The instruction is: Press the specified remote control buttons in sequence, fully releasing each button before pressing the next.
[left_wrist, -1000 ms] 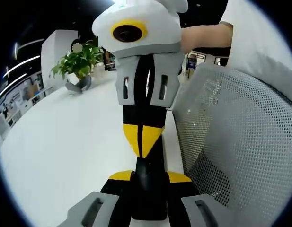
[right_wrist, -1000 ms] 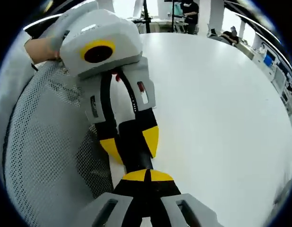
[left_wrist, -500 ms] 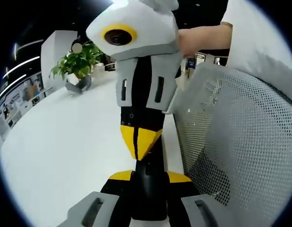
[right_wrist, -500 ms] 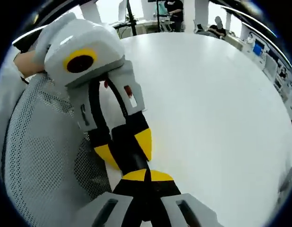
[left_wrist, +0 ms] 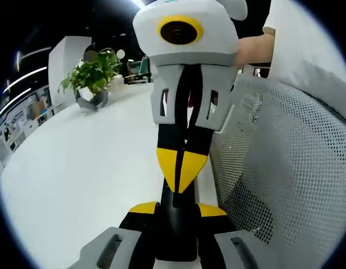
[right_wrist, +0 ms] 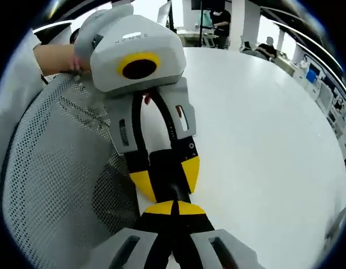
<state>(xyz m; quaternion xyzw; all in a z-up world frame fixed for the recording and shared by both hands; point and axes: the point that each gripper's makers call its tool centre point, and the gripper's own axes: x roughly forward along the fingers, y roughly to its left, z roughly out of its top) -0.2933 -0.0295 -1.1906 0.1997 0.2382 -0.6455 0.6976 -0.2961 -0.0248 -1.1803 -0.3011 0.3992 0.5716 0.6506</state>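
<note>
Remote (left_wrist: 175, 224) clamped — left gripper (left_wrist: 176, 208)

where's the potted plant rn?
In the left gripper view, the potted plant sits at upper left on the far part of the white table, left of the right gripper and well apart from it.

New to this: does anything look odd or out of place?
Nothing spilled or broken. Only oddity: the left tongs clamp a slim black remote while the shut right tongs seem to nose against it.
</note>
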